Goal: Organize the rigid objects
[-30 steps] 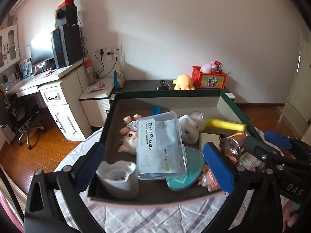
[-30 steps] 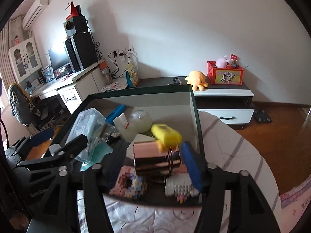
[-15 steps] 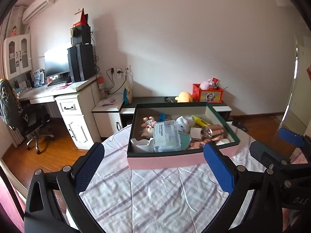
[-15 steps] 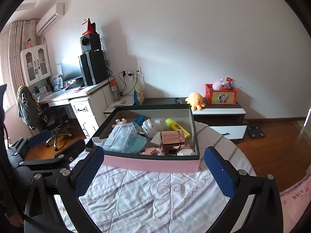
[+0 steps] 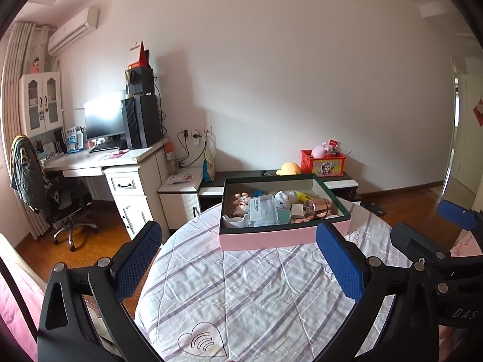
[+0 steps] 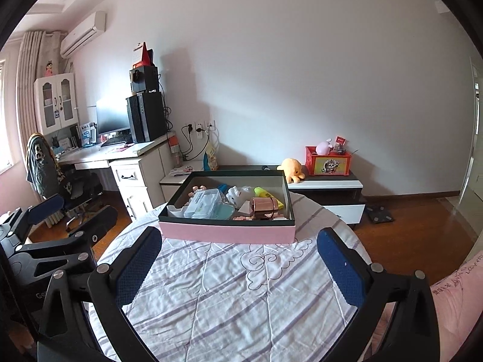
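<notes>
Both grippers — left gripper (image 5: 241, 259), right gripper (image 6: 241, 264) — hover spread wide, empty, short of the pink box (image 6: 226, 233).

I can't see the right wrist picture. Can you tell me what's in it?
A pink box full of small toys and things sits on a round table with a striped cloth. The right claw is open and empty in front of it, in a bedroom.

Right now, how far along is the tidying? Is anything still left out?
It looks nearly done: the floss case, copper tin and yellow highlighter all lie inside the pink box. Both the left gripper and right gripper are open and empty. Nothing loose shows on the tablecloth.
</notes>
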Tool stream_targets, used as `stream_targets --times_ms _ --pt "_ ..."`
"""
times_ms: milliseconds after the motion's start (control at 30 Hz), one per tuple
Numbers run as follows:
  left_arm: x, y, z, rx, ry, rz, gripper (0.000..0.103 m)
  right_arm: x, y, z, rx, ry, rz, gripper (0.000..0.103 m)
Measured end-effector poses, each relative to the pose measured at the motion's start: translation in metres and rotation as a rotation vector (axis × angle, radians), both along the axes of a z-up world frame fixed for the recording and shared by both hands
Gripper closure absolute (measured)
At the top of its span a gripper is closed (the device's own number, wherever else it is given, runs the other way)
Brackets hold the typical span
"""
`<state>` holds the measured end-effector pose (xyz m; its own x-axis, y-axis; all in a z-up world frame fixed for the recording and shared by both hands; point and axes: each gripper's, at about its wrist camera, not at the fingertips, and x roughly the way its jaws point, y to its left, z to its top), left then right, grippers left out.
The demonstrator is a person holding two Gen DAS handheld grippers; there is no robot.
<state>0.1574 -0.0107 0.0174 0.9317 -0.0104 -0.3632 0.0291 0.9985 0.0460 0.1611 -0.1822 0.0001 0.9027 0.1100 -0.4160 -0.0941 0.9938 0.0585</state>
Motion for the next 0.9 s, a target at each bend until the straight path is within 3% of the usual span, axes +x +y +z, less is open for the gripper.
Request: stream_targets --times_ms 900 --pt "-0.143 0.007 0.064 -0.009 -0.249 0.017 0.0 -0.138 0.011 0.06 -0.016 -0.227 -0.011 0.0"
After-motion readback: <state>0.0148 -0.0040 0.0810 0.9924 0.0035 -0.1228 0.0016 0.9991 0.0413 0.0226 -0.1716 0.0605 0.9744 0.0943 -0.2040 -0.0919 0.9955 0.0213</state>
